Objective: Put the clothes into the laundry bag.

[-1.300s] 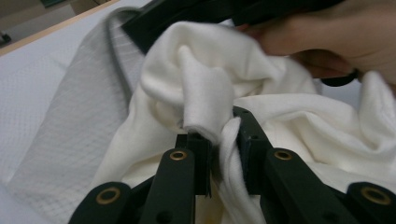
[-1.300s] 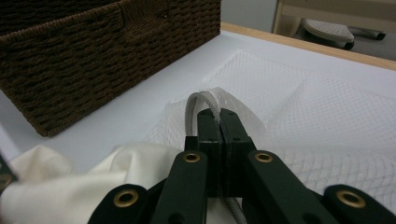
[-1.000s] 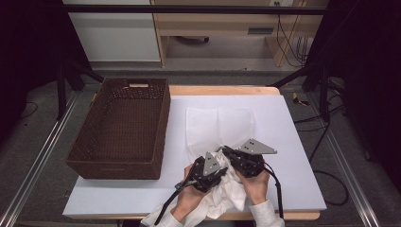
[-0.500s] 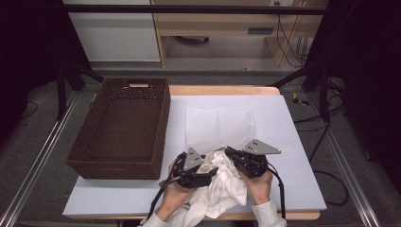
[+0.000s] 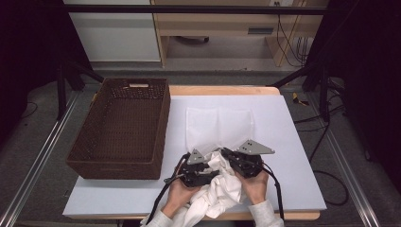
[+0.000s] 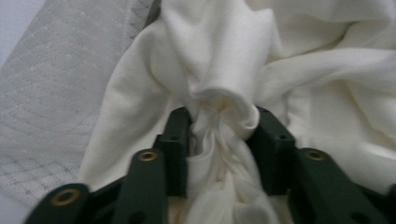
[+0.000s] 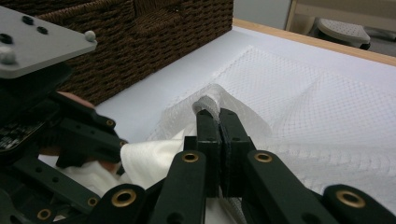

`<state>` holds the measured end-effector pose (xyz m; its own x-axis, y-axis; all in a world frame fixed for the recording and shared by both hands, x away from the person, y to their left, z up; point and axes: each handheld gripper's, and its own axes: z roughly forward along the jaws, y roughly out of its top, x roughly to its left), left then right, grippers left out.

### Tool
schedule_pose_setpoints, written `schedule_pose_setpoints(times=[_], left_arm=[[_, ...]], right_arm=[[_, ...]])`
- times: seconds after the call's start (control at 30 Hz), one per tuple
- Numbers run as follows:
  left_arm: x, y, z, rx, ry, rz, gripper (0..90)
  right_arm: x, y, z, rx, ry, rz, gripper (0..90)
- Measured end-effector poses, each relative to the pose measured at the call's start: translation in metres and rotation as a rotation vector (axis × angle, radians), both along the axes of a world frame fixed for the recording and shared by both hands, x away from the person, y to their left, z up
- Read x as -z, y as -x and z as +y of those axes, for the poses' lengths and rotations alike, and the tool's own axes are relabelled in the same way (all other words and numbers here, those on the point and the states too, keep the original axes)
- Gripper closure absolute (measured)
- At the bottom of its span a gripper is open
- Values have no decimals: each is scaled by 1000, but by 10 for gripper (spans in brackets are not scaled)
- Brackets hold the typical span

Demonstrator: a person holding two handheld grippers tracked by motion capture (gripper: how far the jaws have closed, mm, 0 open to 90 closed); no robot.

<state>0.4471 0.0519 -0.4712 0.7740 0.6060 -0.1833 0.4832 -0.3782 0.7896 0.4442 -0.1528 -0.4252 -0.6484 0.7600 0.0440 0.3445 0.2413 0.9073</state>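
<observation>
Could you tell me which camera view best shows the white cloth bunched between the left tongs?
The left gripper view: the white cloth bunches between the left tongs up close. The high view shows it small between both hands; the right gripper view shows a corner.

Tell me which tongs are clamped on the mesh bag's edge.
The right tongs, shut on the mesh bag rim. The left tongs straddle bunched white cloth instead.

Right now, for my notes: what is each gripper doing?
Left gripper: jaws just closing on bunched white cloth.
Right gripper: shut on mesh bag edge.
</observation>
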Motion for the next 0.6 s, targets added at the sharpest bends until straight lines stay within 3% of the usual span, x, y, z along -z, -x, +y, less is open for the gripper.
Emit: schedule_pose_setpoints(times=[0.03,0.1,0.17,0.2,0.27,0.3,0.4,0.5,0.57,0.6], left_arm=[[0,0,0,0,0,0,653],[-5,9,-3,-17,-38,-50,695],[-8,12,-3,-25,-39,-64,705],[-18,21,-1,-25,-6,-105,719],[-31,31,-2,-19,25,-151,727],[-31,31,-2,-19,25,-151,729],[-45,40,-15,2,12,-218,729],[-46,38,-29,21,4,-209,728],[-41,33,-39,24,-21,-192,727],[-34,28,-47,-6,-62,-205,726]], right_arm=[[0,0,0,-1,0,-1,888],[0,0,1,-2,0,0,888],[0,0,0,-1,0,1,888],[0,0,-1,1,1,-3,889],[-1,0,-3,7,-6,-5,889],[-1,0,-3,6,-10,-9,889],[-2,0,-4,3,-19,-17,889],[-5,1,-7,9,-29,-24,889],[-4,1,-9,10,-24,-17,890],[-3,0,-9,4,-15,-12,890]])
